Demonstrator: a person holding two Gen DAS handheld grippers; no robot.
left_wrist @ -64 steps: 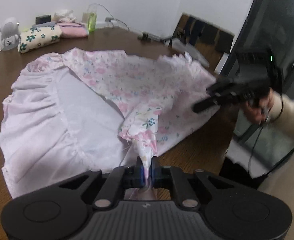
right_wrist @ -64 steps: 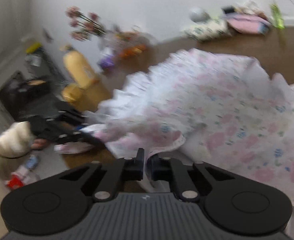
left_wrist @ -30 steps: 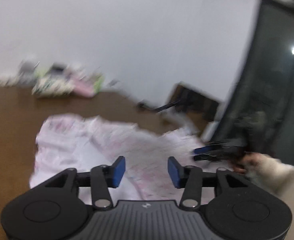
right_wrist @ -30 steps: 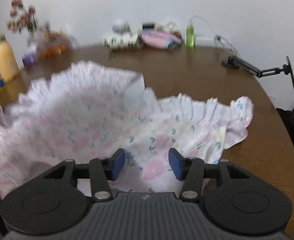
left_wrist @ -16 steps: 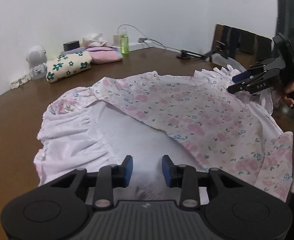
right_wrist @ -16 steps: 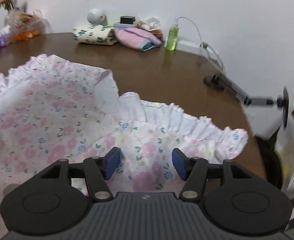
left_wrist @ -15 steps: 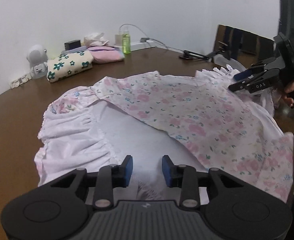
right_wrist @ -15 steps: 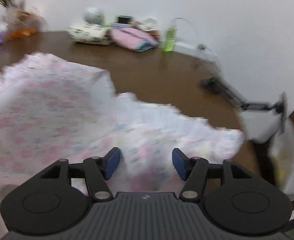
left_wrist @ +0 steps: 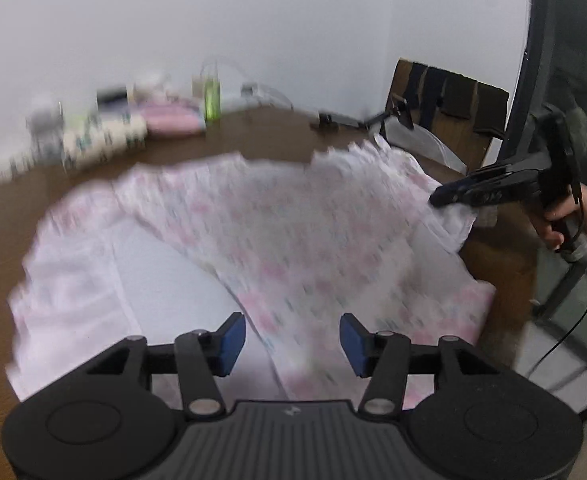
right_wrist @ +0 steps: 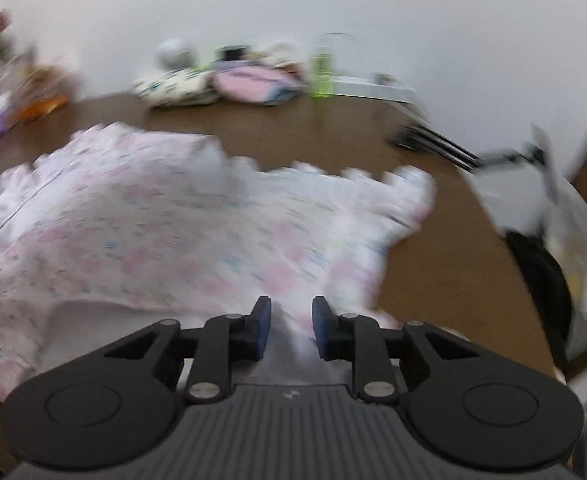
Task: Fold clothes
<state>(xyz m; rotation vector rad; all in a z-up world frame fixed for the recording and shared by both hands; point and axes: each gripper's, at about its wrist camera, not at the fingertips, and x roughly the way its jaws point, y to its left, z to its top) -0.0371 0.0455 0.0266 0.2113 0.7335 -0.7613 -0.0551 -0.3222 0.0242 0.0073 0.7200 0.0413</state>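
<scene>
A pink floral garment with white ruffles (left_wrist: 277, 240) lies spread on the brown table (left_wrist: 253, 140), its white lining showing at the left. My left gripper (left_wrist: 292, 338) is open above the garment's near edge and holds nothing. My right gripper (right_wrist: 291, 326) is partly open with white cloth between the pads; a grip cannot be told. It also shows in the left wrist view (left_wrist: 473, 194) at the garment's right ruffle. The garment fills the right wrist view (right_wrist: 173, 232). Both views are blurred.
Folded clothes (right_wrist: 213, 84) and a green bottle (right_wrist: 322, 76) stand at the table's far edge by the wall. A black stand with an arm (right_wrist: 453, 148) lies at the right. Flowers and small items (right_wrist: 21, 88) are at the far left. A chair (left_wrist: 445, 104) stands behind the table.
My left gripper has opened wider and pulled back a little. My right gripper's jaws have narrowed and it has moved down to the garment's ruffled edge.
</scene>
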